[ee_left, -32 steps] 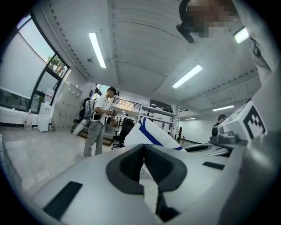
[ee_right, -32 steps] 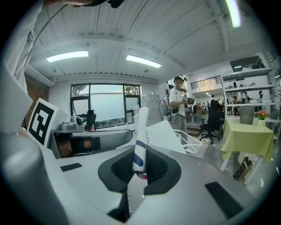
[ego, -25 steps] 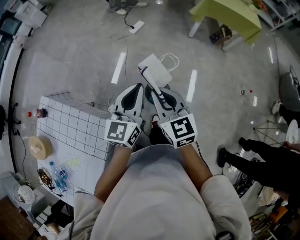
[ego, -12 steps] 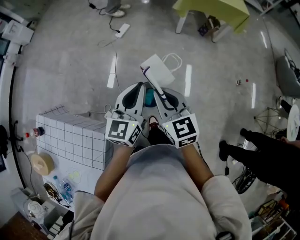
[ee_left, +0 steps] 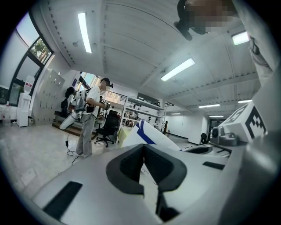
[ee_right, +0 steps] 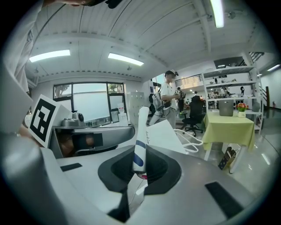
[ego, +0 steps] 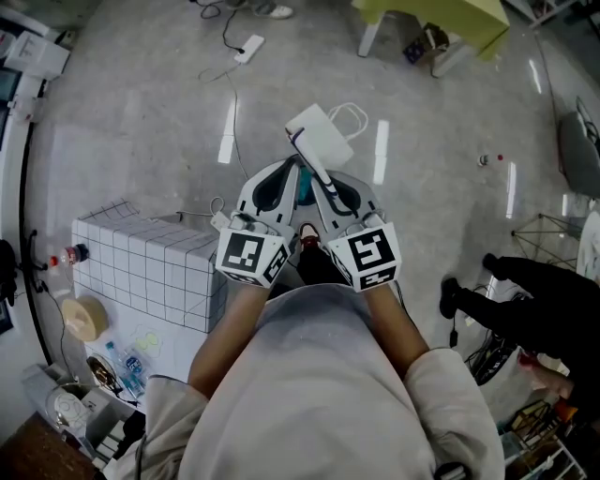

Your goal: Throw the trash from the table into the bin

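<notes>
The right gripper point(ee_right: 139, 166) is clamped on a white paper carrier bag with a blue stripe and white cord handles point(ego: 323, 141). A rolled edge of the paper stands up between its dark pads, and the rest of the bag fans out ahead of the jaws, raised off the floor. The left gripper point(ee_left: 143, 147) sits just beside it with its tips near the same bag. Its jaws meet at the tips, with nothing visibly pinched between them.

Both grippers are held side by side in front of the person's pale sweatshirt point(ego: 319, 394), above a polished grey concrete floor point(ego: 150, 141). A small teal patch point(ego: 302, 187) shows in the gap between the two grippers, too hidden to identify.

To the person's left stands a white block covered in square grid tiles point(ego: 141, 267). Past it lie a tan roll of tape point(ego: 82, 319), a red-capped clear bottle point(ego: 73, 254) and some blue-labelled plastic water bottles point(ego: 127, 361).

Well ahead, a white power strip with its cable point(ego: 247, 47) lies on the floor near a table with a yellow-green cloth point(ego: 441, 14). At the right are another person's dark trouser legs and shoes point(ego: 511, 305). The gripper views show a standing person wearing equipment point(ee_right: 169, 103), a black office chair point(ee_left: 107, 127) and white shelving point(ee_right: 228, 88).
</notes>
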A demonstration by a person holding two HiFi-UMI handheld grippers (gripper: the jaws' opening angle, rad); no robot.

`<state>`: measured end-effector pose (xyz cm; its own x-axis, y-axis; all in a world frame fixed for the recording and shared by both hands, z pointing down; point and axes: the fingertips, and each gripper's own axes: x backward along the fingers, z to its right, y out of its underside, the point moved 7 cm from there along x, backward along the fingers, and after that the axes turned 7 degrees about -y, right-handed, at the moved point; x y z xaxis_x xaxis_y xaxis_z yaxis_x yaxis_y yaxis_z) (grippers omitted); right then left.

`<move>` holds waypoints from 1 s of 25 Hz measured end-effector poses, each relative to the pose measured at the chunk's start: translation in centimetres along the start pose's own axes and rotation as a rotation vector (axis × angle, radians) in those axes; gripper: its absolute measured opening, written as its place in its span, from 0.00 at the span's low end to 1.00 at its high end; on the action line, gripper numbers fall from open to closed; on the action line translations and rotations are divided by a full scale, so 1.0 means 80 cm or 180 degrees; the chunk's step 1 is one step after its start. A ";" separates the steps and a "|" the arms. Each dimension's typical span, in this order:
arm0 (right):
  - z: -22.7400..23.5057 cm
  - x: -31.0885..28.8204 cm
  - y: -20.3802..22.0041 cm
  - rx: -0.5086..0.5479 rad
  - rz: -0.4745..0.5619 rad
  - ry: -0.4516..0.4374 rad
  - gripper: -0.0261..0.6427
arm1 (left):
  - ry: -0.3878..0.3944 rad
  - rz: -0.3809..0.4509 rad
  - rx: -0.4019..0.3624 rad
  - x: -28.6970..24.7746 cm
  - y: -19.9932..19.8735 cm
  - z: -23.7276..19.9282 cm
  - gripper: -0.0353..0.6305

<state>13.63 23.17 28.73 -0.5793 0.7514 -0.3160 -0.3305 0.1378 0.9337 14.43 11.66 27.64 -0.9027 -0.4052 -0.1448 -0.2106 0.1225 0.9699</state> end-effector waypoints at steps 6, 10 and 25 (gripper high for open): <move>-0.001 -0.006 0.008 -0.0005 -0.0098 -0.0063 0.08 | -0.0069 -0.0018 0.0029 0.005 0.005 -0.004 0.06; 0.002 -0.014 0.024 -0.0022 -0.0208 -0.0089 0.08 | -0.0095 -0.0071 0.0077 0.005 0.021 -0.011 0.06; 0.035 -0.096 0.172 -0.0224 -0.0700 -0.0182 0.08 | -0.0291 -0.0442 0.0190 -0.022 0.163 -0.075 0.06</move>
<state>15.64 21.09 44.52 -0.4450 0.7439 -0.4986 -0.4963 0.2585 0.8287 15.55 8.51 41.75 -0.8932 -0.3381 -0.2964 -0.3550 0.1258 0.9264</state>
